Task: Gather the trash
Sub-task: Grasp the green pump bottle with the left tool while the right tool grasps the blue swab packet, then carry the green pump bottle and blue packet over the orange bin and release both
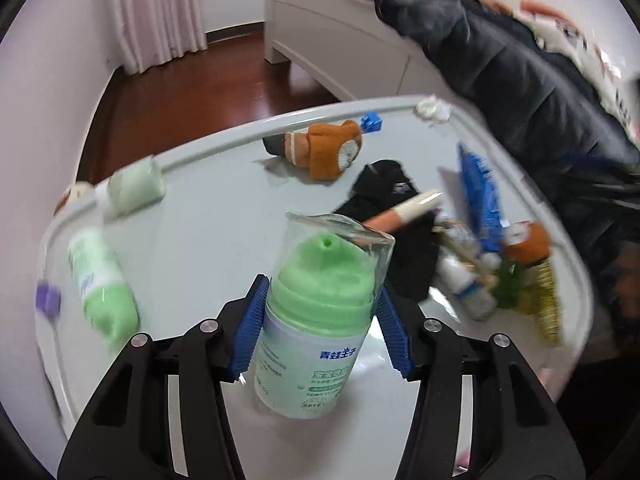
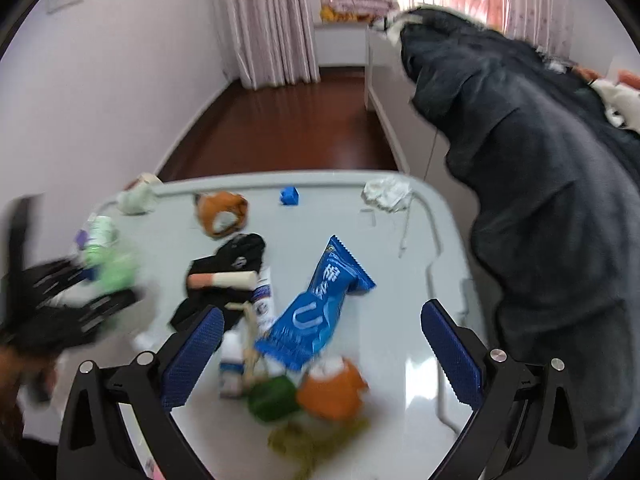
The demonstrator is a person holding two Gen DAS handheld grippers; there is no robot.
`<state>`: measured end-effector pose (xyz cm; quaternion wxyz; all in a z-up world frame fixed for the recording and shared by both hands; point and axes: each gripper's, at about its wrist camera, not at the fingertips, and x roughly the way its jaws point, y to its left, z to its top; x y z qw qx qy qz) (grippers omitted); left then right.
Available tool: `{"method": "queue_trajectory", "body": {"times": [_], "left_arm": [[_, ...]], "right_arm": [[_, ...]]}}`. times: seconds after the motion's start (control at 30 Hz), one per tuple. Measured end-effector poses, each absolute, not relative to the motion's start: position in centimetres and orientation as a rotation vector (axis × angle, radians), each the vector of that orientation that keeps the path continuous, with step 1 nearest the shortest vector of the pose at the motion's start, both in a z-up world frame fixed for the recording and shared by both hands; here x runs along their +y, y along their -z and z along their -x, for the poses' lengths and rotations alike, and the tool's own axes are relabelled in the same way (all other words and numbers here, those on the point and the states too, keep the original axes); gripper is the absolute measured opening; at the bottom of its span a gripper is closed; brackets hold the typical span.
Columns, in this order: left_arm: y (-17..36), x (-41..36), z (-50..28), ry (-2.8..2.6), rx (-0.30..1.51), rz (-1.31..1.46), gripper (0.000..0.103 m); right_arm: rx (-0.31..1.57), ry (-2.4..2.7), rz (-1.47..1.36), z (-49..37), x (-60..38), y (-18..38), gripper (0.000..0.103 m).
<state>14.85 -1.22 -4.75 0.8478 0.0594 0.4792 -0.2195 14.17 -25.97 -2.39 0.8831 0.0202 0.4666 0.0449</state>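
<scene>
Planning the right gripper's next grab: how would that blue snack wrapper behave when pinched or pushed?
The blue wrapper looks crinkled and thin, so probably floppy and very light. Its glossy film may slip between the pads. Pushed, it would likely slide across the smooth table, not roll.

A dark grey coat (image 2: pixel 540 184) hangs over the white bed frame (image 1: pixel 340 40) at the right, beside the grey table (image 2: pixel 392 320). Pink curtains (image 2: pixel 264 20) hang far, above the red-brown wooden floor (image 2: pixel 288 128)
</scene>
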Motion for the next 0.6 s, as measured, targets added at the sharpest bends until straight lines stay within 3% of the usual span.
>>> {"method": "queue_trajectory", "body": {"times": [0.07,0.13,0.23,0.27,0.37,0.6], "left_arm": [[4.1,-1.0,-13.6,0.445,0.990,-0.125,0.051],[3.5,-0.5,-12.6,0.443,0.978,-0.085,0.051],[3.3,0.1,-11.8,0.448,0.970,-0.053,0.050],[3.3,0.2,-11.6,0.452,0.969,-0.057,0.050],[3.5,0.0,-11.4,0.466,0.966,-0.052,0.049],[2.9,-0.8,-10.5,0.520,0.944,-0.031,0.049]], "right_arm": [[1.036,-0.080,-0.072,-16.6,-25.6,4.6,0.097],[1.064,-0.055,-0.071,-18.0,-25.2,6.1,0.090],[1.124,-0.010,-0.021,-19.5,-24.5,8.5,0.062],[1.160,-0.013,-0.041,-19.8,-24.6,9.4,0.042],[1.156,-0.022,-0.048,-19.6,-24.5,9.5,0.029],[1.036,-0.142,-0.058,-16.6,-23.7,4.9,0.028]]}}
